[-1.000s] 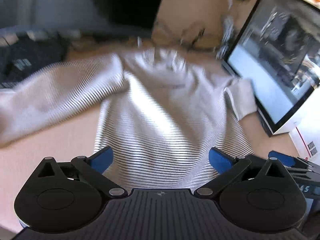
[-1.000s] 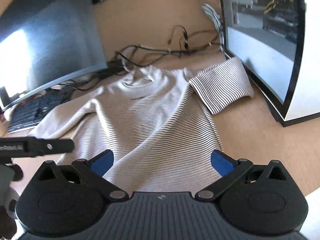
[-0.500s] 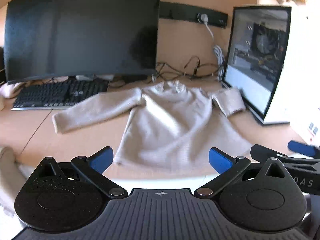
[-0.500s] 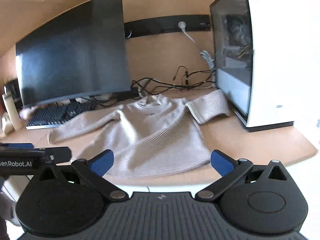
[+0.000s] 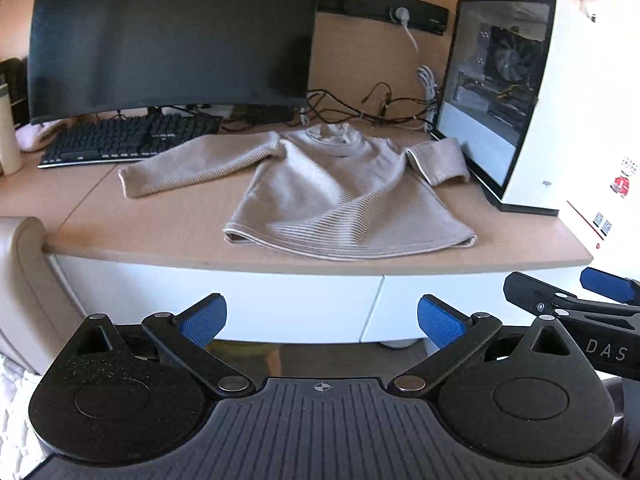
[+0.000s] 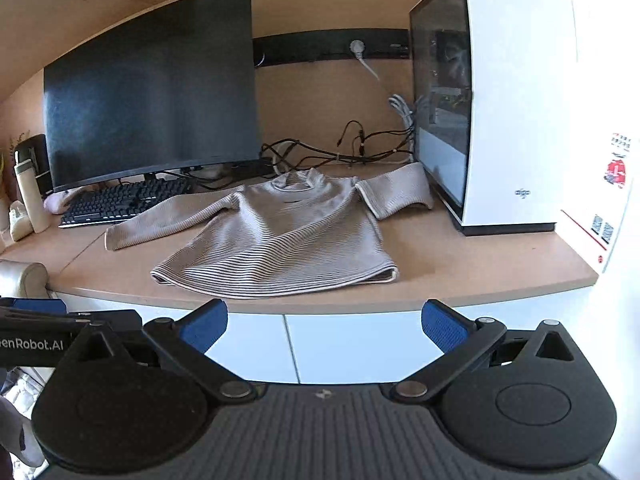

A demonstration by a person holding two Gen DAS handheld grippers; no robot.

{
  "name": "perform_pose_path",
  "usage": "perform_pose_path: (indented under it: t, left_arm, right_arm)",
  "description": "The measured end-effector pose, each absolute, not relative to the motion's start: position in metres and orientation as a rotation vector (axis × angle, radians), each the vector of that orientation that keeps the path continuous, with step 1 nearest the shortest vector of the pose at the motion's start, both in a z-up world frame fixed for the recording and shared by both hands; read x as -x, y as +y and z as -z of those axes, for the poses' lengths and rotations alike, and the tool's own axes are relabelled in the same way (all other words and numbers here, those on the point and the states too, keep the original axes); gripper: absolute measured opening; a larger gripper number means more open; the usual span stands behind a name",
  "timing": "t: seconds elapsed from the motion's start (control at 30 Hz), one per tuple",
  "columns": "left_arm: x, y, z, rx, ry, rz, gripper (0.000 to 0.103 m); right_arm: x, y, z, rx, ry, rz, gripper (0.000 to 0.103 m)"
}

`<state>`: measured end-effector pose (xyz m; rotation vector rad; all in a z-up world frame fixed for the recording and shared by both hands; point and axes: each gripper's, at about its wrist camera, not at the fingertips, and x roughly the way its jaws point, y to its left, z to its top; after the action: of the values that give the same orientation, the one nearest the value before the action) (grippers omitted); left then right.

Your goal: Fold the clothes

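Note:
A beige striped long-sleeved sweater [image 5: 340, 192] lies flat on the wooden desk [image 5: 160, 232], neck away from me. It also shows in the right wrist view [image 6: 288, 236]. Its left sleeve [image 5: 192, 164] stretches toward the keyboard. Its right sleeve [image 5: 440, 160] is bent beside the PC case. My left gripper [image 5: 322, 322] is open and empty, held below and in front of the desk edge. My right gripper [image 6: 324, 326] is open and empty at the same height, and part of it shows at the right of the left wrist view [image 5: 576, 312].
A curved dark monitor [image 5: 172, 36] and a black keyboard [image 5: 128, 140] stand at the back left. A white PC case [image 5: 532, 100] with a glass side stands at the right. Cables [image 5: 360, 108] lie behind the sweater. A pale bottle [image 6: 32, 196] stands far left.
Both grippers have pulled back from over the sweater and dropped to below the desk's front edge. The sweater stays spread on the desk. Both grippers stay open.

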<state>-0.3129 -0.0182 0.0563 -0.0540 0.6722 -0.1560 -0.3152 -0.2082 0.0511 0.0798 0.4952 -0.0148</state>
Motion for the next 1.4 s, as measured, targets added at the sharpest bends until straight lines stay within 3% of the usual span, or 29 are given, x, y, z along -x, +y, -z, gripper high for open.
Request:
perform_pose_path:
  t: [1.4]
  left_arm:
    - [0.305,-0.030,-0.052,0.043,0.727,0.138,0.103]
  right_arm:
    - [0.305,-0.214,-0.045,-0.125,0.550,0.023,0.103]
